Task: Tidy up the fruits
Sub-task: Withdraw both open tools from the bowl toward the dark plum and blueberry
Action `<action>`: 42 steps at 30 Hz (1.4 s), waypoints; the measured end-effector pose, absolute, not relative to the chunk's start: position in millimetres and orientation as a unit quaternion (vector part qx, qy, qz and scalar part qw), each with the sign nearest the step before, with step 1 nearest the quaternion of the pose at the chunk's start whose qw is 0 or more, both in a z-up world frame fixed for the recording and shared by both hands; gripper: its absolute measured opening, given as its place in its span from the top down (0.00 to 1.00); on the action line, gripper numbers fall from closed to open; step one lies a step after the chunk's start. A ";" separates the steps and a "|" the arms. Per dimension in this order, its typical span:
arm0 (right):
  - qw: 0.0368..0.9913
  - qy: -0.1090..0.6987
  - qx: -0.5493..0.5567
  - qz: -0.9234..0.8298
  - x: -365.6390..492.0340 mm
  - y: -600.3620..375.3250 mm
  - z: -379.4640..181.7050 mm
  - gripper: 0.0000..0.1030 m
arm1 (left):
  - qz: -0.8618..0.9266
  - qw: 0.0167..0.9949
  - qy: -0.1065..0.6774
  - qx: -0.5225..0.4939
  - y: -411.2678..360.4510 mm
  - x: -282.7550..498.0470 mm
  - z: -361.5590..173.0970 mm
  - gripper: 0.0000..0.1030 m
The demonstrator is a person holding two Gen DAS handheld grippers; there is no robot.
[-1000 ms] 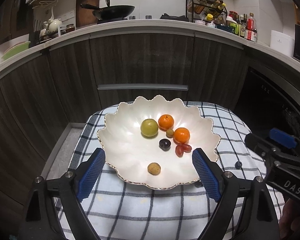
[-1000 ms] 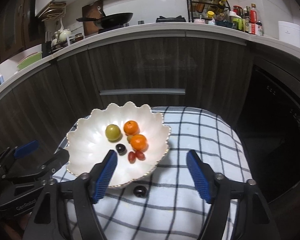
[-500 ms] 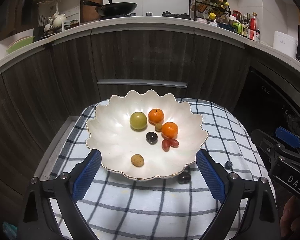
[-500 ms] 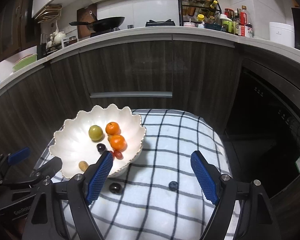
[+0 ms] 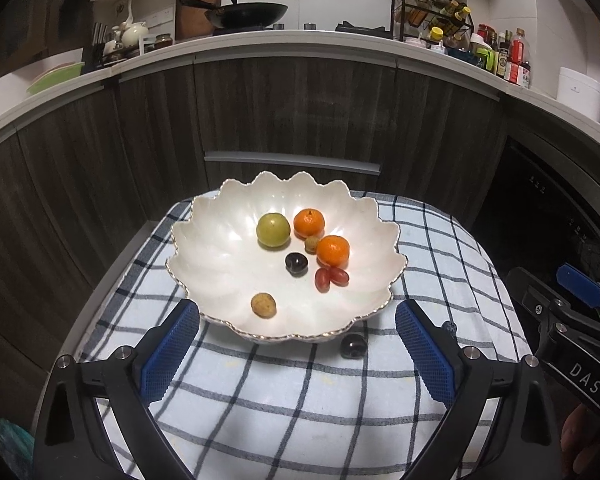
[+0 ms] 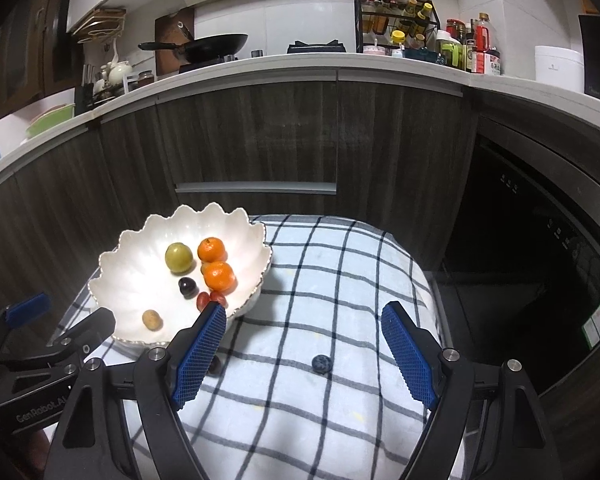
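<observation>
Both tools backed off bowl (image 5: 188,240). Left tool (image 5: 298,344) opening, empty; right tool (image 6: 302,354) wide, empty. Blueberry (image 6: 321,363) at 12 o'clock of right tool: light, soft, rolls; pinch gently across middle.

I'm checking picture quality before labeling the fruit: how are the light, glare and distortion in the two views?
Left wrist view: sharp, bright glare patches on the white bowl, counter edge bowed by the fisheye, corners black. Right wrist view: equally sharp, blueberry crisp on the checked cloth, oven front lost in dark.
</observation>
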State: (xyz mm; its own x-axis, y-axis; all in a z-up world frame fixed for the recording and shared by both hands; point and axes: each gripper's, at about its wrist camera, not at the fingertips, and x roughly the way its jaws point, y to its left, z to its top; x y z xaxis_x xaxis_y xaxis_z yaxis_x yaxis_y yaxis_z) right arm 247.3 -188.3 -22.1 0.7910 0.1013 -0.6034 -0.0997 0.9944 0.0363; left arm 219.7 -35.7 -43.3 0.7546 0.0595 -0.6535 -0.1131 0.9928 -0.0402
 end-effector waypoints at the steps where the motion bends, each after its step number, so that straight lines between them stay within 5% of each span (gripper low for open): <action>1: 0.946 0.319 0.001 0.053 246.6 -189.7 -23.0 0.21 | 0.046 0.936 0.348 -0.040 -36.7 219.1 -44.2 0.03; 22: 0.940 0.336 -0.025 0.056 244.1 -200.6 -53.9 0.21 | 0.054 0.926 0.370 -0.046 -57.7 210.8 -94.0 0.04; 42: 0.925 0.372 -0.027 0.068 269.2 -208.7 -102.4 0.21 | 0.032 0.914 0.402 -0.031 -79.8 239.0 -141.3 0.28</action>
State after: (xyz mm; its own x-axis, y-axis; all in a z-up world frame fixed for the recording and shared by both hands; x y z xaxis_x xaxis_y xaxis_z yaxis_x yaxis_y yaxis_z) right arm 269.2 -208.7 -102.4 0.7145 0.1064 -0.6915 -0.1471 0.9891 0.0002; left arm 239.0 -79.8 -141.3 0.6742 0.0347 -0.7377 -0.0840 0.9960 -0.0300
